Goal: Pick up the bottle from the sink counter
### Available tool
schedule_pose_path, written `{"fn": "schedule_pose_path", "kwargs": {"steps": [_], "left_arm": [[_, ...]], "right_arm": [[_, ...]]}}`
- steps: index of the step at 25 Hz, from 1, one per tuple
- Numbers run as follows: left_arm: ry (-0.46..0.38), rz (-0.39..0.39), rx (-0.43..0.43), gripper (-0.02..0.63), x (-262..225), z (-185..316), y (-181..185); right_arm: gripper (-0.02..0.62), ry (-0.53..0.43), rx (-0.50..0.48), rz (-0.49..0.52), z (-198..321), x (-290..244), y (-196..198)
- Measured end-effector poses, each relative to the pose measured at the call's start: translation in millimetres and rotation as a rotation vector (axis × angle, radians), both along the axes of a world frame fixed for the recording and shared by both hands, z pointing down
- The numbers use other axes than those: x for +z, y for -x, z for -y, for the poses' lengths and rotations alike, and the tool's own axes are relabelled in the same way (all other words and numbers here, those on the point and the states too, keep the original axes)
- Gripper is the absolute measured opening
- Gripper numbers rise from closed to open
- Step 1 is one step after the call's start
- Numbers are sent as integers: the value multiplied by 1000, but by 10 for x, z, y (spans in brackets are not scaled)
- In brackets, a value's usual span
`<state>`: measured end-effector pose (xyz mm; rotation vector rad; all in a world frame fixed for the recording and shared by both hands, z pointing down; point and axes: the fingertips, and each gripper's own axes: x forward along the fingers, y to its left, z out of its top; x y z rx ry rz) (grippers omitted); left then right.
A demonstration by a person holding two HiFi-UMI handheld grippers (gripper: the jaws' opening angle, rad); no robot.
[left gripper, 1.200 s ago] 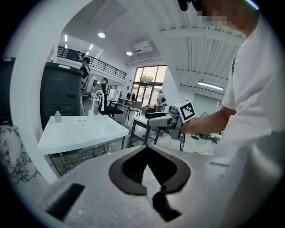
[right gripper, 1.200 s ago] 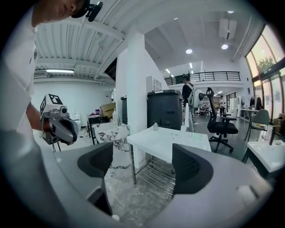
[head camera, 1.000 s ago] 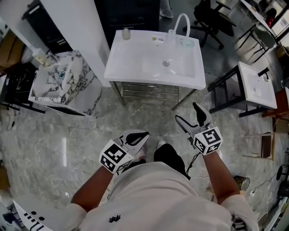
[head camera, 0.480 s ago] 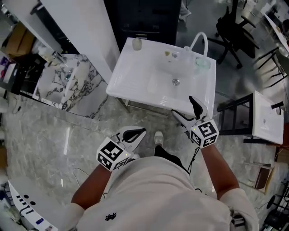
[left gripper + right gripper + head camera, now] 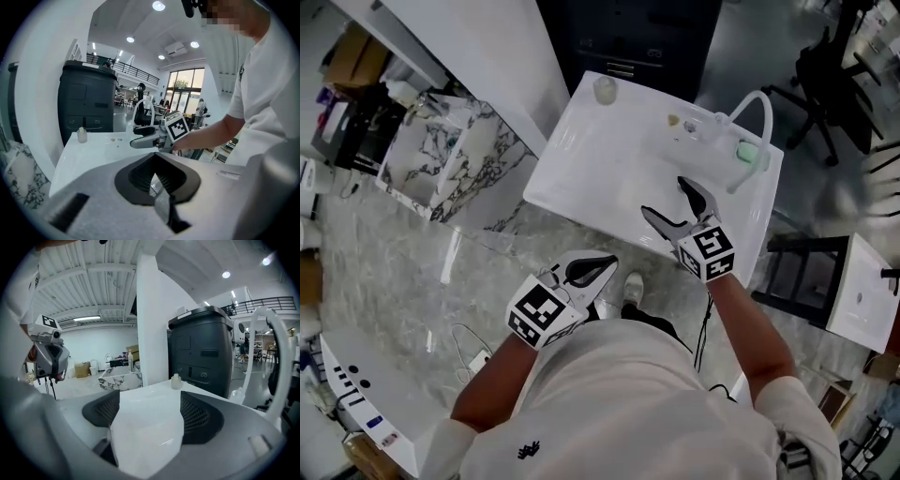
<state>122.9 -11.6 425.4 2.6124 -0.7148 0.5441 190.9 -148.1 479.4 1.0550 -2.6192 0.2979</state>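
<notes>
A small pale bottle (image 5: 605, 89) stands upright on the far left corner of the white sink counter (image 5: 572, 164). The same bottle (image 5: 82, 135) shows small in the left gripper view, and the bottle (image 5: 176, 380) stands straight ahead in the right gripper view. My right gripper (image 5: 664, 197) hangs open over the counter's near edge, well short of the bottle, with nothing between its jaws. My left gripper (image 5: 602, 264) is shut and empty, low by my body in front of the counter.
A white arched faucet (image 5: 752, 111) and a green dish (image 5: 748, 152) sit at the counter's far right. A marble-patterned sink unit (image 5: 450, 159) stands to the left, a dark cabinet (image 5: 637, 33) behind, and an office chair (image 5: 834, 75) and another white sink (image 5: 862, 291) to the right.
I have come closer to the sink counter. The right gripper went from above the floor to above the counter's near edge, still open. The left gripper stayed low and shut.
</notes>
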Motion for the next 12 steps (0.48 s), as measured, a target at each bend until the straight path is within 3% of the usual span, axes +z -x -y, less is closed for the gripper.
{"fn": "schedule_pose_path", "kwargs": {"steps": [5,12], "left_arm": [[-7,-11,-7,6,45,441,262],[-14,-20,59,6,9,1138,836]], "right_arm": [[418,-3,8,-15,640,151,333],[418,23,90,-75,1586,464,771]]}}
